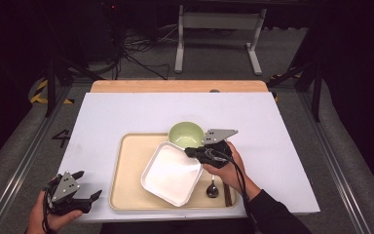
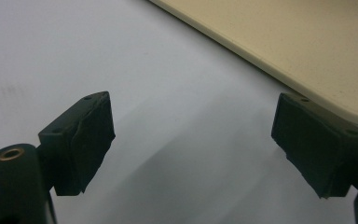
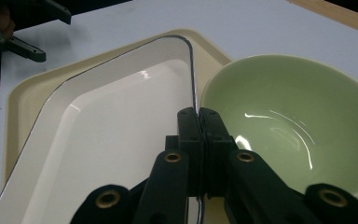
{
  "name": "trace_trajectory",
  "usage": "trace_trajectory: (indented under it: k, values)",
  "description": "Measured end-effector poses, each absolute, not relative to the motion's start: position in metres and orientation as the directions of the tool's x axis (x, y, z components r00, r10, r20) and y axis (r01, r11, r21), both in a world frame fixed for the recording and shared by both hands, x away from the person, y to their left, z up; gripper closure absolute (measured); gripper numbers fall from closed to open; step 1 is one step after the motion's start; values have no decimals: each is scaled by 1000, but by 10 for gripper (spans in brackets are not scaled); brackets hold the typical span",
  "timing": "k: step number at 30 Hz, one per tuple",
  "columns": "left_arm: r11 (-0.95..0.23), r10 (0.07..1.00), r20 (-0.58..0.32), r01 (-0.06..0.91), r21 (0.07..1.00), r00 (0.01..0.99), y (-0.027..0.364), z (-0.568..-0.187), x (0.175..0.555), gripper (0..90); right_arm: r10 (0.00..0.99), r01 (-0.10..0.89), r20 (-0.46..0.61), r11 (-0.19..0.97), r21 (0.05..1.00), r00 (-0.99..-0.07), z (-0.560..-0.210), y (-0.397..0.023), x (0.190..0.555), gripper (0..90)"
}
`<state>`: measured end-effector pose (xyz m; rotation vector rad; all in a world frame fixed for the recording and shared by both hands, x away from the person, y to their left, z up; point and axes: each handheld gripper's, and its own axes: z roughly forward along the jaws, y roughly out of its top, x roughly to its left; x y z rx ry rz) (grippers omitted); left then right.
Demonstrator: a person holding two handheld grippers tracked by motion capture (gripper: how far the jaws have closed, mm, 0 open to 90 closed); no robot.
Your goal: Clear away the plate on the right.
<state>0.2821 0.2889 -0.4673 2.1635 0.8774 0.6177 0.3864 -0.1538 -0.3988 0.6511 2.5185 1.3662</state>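
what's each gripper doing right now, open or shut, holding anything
Left gripper: open, holding nothing, over the table beside the tray.
Right gripper: shut on the rim of the white dish.

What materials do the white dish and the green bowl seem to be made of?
White dish: probably glazed ceramic or melamine; glossy, with sharp highlights and a thin dark rim edge. Green bowl: likely the same kind, smooth and shiny inside with curved light streaks. The look alone cannot settle which.
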Motion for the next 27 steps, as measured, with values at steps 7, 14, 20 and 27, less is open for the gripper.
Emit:
trace_trajectory:
  k: [7, 14, 20, 27]
  values:
    - [-518, 737, 160, 397, 757, 656, 289, -468, 282, 140, 465, 277, 16, 498, 822, -885, -403, -144, 389, 887]
    - [-516, 737, 158, 396, 759, 657, 290, -468, 282, 140, 460, 277, 11, 514, 812, -888, -406, -139, 390, 886]
    - [-513, 739, 156, 397, 761, 656, 289, -468, 282, 140, 452, 266, -2, 528, 806, -892, -408, -135, 390, 886]
    - [-515, 735, 158, 391, 763, 660, 289, -468, 282, 140, 457, 264, -10, 531, 806, -889, -410, -133, 389, 885]
